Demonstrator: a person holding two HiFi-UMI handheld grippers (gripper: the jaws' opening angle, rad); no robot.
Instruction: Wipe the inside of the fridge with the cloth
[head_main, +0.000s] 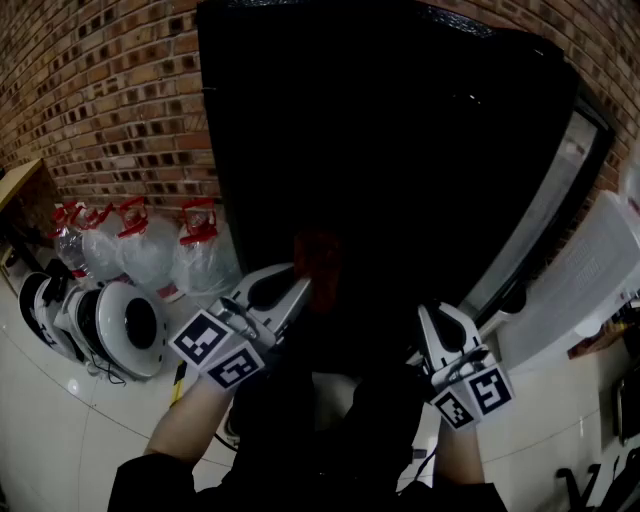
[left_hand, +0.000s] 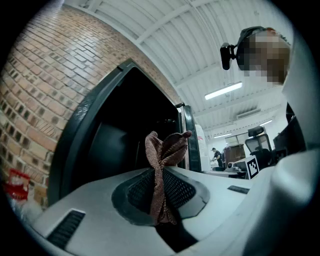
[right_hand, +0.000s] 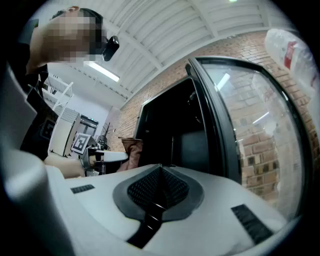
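A black fridge (head_main: 380, 150) stands open in front of me, its inside dark, and its glass door (head_main: 560, 200) is swung out to the right. My left gripper (head_main: 303, 287) is shut on a reddish-brown cloth (head_main: 318, 255) and holds it just before the opening. In the left gripper view the cloth (left_hand: 162, 160) stands up in folds, pinched between the jaws. My right gripper (head_main: 431, 315) is shut with nothing in it, to the right of the left one. The right gripper view looks along its jaws (right_hand: 159, 172) at the fridge's inside (right_hand: 170, 135) and the glass door (right_hand: 250, 130), with the cloth (right_hand: 131, 152) at left.
Large water bottles with red caps (head_main: 150, 250) stand against the brick wall (head_main: 110, 90) left of the fridge. Round white appliances (head_main: 125, 325) lie on the floor beside them. A white plastic bin (head_main: 590, 280) is right of the door. A person (left_hand: 215, 155) stands far back.
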